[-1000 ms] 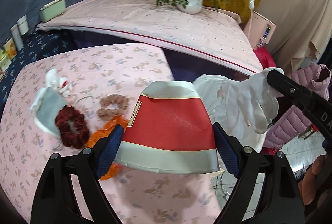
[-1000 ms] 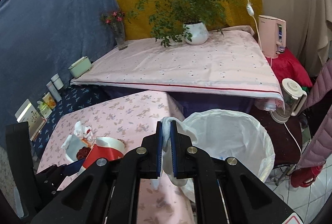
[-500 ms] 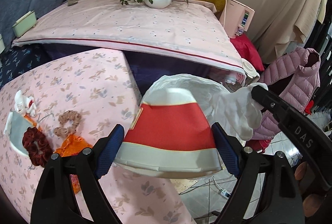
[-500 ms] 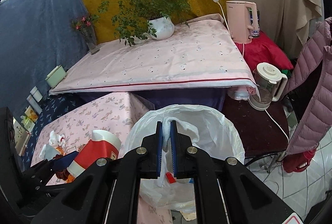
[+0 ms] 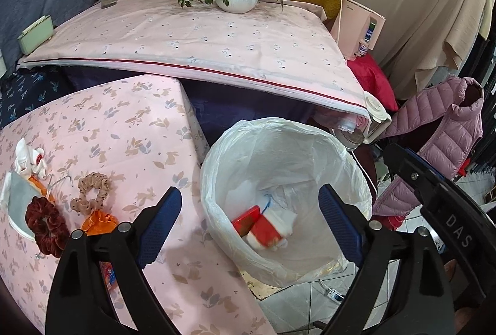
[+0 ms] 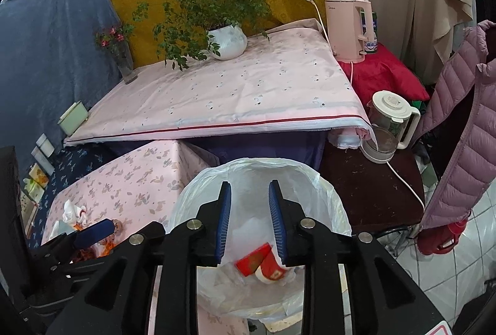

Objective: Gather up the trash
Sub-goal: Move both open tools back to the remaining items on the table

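A bin lined with a white plastic bag (image 5: 310, 130) stands beside the pink floral table (image 5: 130, 124); it also shows in the right wrist view (image 6: 328, 195). A red and white paper cup (image 5: 266, 234) lies inside it beside a red box (image 5: 245, 218), with white crumpled trash (image 5: 286, 218). The cup also shows in the right wrist view (image 6: 272, 270). My left gripper (image 5: 249, 222) is open and empty above the bin. My right gripper (image 6: 249, 222) is open and empty over the bin too.
On the table at the left lie a dark red scrunchie (image 5: 46, 222), a beige scrunchie (image 5: 91, 191), an orange wrapper (image 5: 99, 220), a crumpled tissue (image 5: 29, 160) and a grey mask (image 5: 18, 201). A pink jacket (image 5: 446, 130) hangs at the right. A kettle (image 6: 392, 124) stands behind the bin.
My left gripper opened and the red and white cup dropped into the bin. My right gripper opened and let go of the white glove, which fell in too.
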`<state>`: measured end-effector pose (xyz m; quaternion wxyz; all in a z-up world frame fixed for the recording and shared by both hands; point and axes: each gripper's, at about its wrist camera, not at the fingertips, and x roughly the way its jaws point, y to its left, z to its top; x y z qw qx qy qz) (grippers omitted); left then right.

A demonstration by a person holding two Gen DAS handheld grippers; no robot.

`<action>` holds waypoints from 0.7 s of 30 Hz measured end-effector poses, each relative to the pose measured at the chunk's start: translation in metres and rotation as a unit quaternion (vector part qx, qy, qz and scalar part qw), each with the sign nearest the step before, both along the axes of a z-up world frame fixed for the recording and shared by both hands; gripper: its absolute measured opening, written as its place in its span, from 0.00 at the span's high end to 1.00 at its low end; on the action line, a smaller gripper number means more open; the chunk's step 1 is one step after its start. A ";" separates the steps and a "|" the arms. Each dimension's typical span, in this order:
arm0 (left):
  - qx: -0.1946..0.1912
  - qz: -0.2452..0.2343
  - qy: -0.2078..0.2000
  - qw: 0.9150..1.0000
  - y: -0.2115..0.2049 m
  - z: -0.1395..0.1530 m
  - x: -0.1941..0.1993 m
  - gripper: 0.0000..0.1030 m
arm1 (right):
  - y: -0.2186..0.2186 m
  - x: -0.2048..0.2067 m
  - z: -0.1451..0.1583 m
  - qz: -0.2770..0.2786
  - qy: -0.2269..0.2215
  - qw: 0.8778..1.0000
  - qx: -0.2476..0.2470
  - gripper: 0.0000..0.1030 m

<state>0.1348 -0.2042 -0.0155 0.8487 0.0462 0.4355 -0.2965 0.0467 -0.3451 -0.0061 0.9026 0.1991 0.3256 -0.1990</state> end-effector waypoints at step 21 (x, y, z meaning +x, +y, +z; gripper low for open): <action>0.006 0.074 -0.007 0.997 0.064 -0.002 -0.001 0.17 | 0.054 -0.001 -0.006 0.049 0.015 0.999 -0.006 0.67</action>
